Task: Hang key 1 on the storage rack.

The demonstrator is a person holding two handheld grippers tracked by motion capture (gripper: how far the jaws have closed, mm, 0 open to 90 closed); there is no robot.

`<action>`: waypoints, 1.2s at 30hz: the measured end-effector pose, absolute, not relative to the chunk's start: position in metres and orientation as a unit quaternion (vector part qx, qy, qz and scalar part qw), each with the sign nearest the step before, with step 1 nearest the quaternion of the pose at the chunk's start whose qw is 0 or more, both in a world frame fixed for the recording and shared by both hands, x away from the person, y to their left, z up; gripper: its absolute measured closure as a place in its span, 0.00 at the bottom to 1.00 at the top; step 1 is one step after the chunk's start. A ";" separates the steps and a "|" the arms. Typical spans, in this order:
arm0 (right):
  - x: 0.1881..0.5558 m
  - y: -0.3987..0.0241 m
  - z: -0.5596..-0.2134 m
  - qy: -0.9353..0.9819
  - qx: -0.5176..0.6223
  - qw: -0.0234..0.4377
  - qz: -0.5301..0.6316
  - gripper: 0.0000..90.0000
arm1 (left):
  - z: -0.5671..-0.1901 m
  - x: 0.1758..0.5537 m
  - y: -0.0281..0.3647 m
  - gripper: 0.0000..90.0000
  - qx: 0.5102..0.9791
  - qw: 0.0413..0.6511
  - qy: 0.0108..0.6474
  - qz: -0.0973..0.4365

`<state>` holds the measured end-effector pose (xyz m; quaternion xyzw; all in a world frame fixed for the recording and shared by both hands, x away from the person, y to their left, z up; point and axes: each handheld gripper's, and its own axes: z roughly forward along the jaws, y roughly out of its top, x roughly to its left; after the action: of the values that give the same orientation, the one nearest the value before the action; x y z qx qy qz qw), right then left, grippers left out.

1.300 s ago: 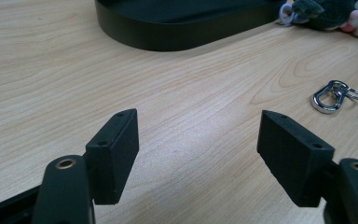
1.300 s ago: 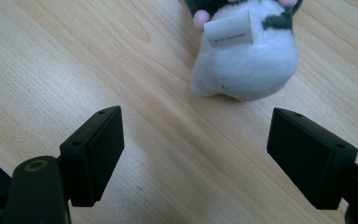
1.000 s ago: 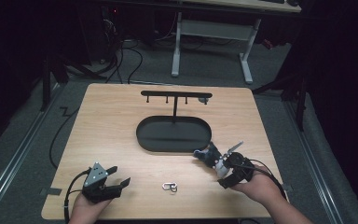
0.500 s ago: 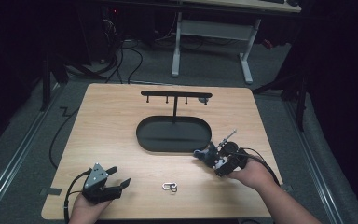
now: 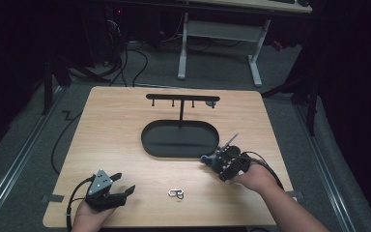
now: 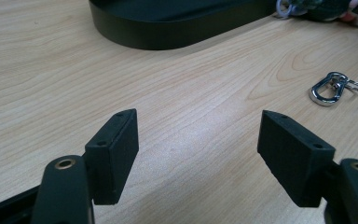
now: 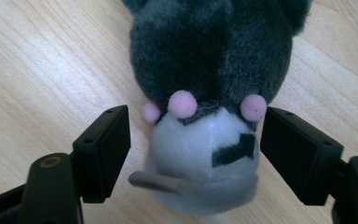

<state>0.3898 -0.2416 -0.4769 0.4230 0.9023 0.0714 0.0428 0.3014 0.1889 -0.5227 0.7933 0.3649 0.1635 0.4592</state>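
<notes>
A small plush toy [image 7: 205, 70], dark grey with a pale belly and pink pompoms, lies on the wooden table [image 5: 111, 125]. It sits between the jaws of my right gripper [image 7: 196, 126], which have just been closing. A gap still shows at the left pad, so the gripper is open. From above, the right gripper [image 5: 218, 162] sits just right of the black oval tray [image 5: 147, 142], with the plush [image 5: 206, 158] at its tip. My left gripper [image 5: 123, 186] rests open near the front left, nothing between its jaws [image 6: 198, 135].
A silver carabiner with a key ring [image 5: 176, 194] lies near the front edge between the hands, right of the left jaws [image 6: 328, 88]. A thin post rises from the tray [image 6: 168, 28] to a hook bar [image 5: 182, 98].
My right hand has slid a little left and forward, bringing its jaws around the plush. The left hand has stayed put.
</notes>
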 end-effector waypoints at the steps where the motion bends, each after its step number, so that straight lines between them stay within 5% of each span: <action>1: 0.390 -0.241 -0.478 0.903 0.422 0.044 0.069 0.30 | -0.523 0.301 0.189 0.33 0.793 0.459 0.365 0.163; 18: 0.391 -0.240 -0.485 0.905 0.418 0.050 0.060 0.51 | -0.522 0.301 0.188 0.33 0.796 0.459 0.361 0.162; 36: 0.384 -0.240 -0.449 0.903 0.418 0.058 0.080 0.53 | -0.521 0.299 0.187 0.33 0.795 0.461 0.360 0.161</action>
<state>0.3840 -0.2399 -0.4489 0.4177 0.9032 0.0795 0.0579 0.2995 0.1869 -0.5210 0.7946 0.3600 0.1615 0.4614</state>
